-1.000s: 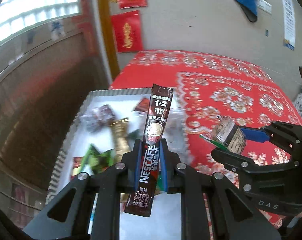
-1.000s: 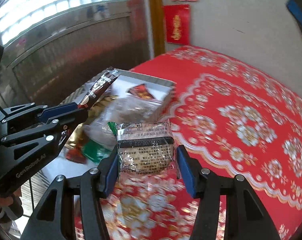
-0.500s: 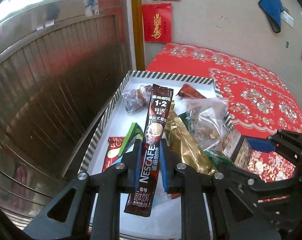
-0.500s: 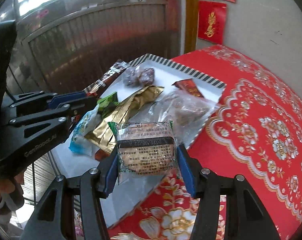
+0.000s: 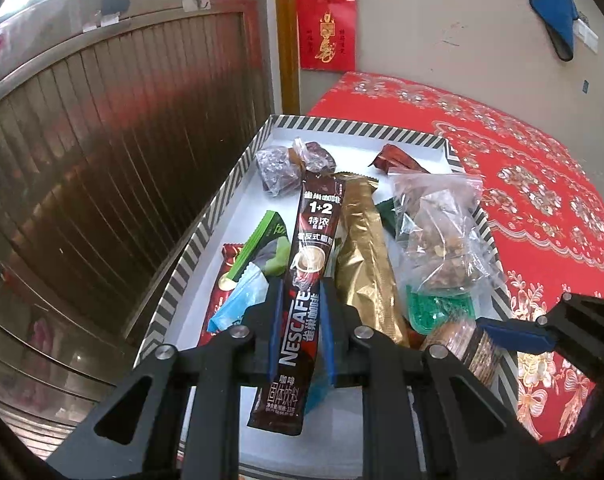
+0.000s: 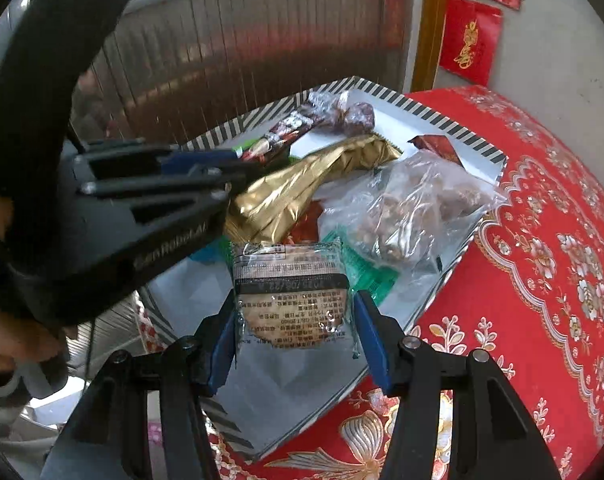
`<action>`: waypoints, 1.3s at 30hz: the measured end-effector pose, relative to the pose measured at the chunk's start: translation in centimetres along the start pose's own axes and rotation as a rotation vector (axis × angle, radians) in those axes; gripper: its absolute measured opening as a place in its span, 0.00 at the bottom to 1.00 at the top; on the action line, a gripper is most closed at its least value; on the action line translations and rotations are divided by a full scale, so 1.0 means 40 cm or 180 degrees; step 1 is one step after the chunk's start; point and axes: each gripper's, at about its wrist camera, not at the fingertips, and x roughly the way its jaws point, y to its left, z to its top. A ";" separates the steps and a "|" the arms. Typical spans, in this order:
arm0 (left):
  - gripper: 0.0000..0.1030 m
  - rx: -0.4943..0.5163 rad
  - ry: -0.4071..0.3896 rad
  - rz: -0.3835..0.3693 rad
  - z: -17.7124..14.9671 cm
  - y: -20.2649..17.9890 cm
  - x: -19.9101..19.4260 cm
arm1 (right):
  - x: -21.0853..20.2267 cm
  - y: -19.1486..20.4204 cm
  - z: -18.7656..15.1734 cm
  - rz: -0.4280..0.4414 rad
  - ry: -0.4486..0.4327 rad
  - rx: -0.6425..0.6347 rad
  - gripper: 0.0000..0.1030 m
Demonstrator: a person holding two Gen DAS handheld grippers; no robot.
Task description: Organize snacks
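**Both snacks now over the tray**

A second ago the two grippers were out over the red patterned cloth with the striped-rim tray ahead and to one side; now both hang above its white floor, lower and closer to the pile — the carry looks finished and the drop is what remains.

The left gripper is clenched on the Nescafé coffee stick, gripping it in its lower half. The stick's long axis runs along the fingers: printed top points away toward the tray's far wall, bottom end hangs back beneath the gripper. It lies nearly parallel to the gold packet just beside it.

The right gripper has the clear-wrapped biscuit pack between its blue pads; its jaws have just been opening a little, and I cannot tell whether the pads press on the wrap. The pack is squarish, its label upside down in the right wrist view, its dark band toward the pile — hanging above bare tray floor near the green sachet and the clear bag of nuts.
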 end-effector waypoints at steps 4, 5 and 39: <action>0.33 -0.0099 -0.0024 0.0005 -0.009 0.007 0.001 | -0.026 -0.001 -0.016 0.0021 -0.0069 -0.0018 0.62; 0.49 -0.0128 -0.0044 0.0006 -0.009 0.010 -0.001 | -0.039 -0.003 -0.021 0.0007 -0.0101 -0.0006 0.63; 0.99 -0.0283 -0.0960 0.0520 -0.097 -0.044 -0.211 | -0.144 -0.077 -0.089 -0.0903 -0.0925 0.1033 0.84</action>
